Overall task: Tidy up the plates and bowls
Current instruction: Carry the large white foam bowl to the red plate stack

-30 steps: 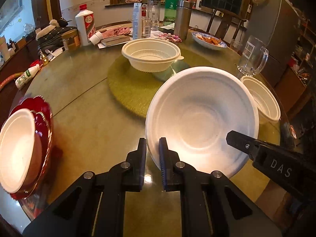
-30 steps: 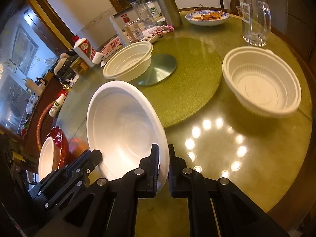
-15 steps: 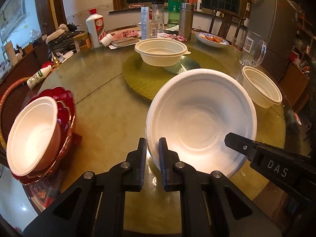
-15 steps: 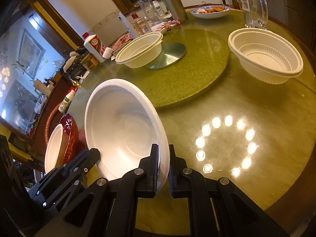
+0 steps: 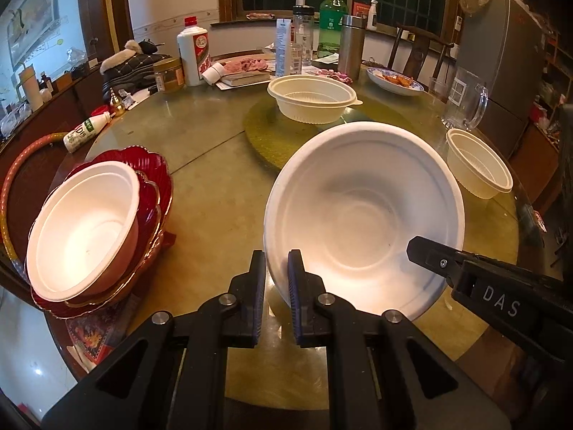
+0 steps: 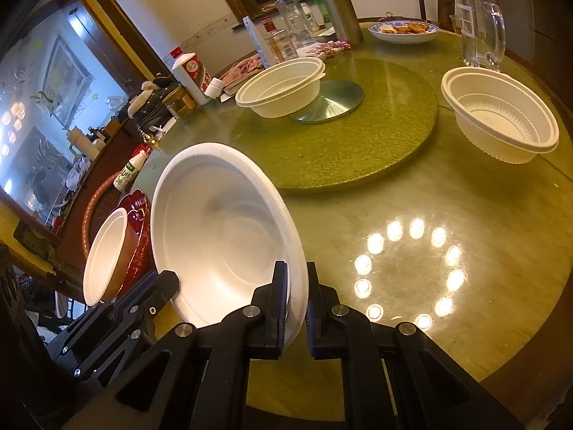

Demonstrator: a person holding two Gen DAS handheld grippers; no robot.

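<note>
A large white foam bowl (image 5: 361, 215) hangs tilted above the round table (image 5: 215, 193), held by both grippers. My left gripper (image 5: 276, 261) is shut on its near left rim. My right gripper (image 6: 297, 272) is shut on the opposite rim and shows in the left wrist view as a black finger (image 5: 426, 251). To the left, a smaller white bowl (image 5: 82, 229) sits in a stack of red plates (image 5: 154, 179) at the table's edge. Two cream plastic bowls stand apart: one (image 5: 311, 98) on the green turntable, one (image 5: 478, 165) at the right.
The green turntable (image 6: 358, 143) fills the table's middle. Behind it stand bottles (image 5: 193, 53), a steel flask (image 5: 351, 46), a dish of food (image 5: 395, 80) and a glass mug (image 5: 465, 100). A small bottle (image 5: 86, 132) lies at the left edge.
Both grippers have carried the large white bowl to the left, towards the red plates. The stack now looms larger and nearer in both views.
</note>
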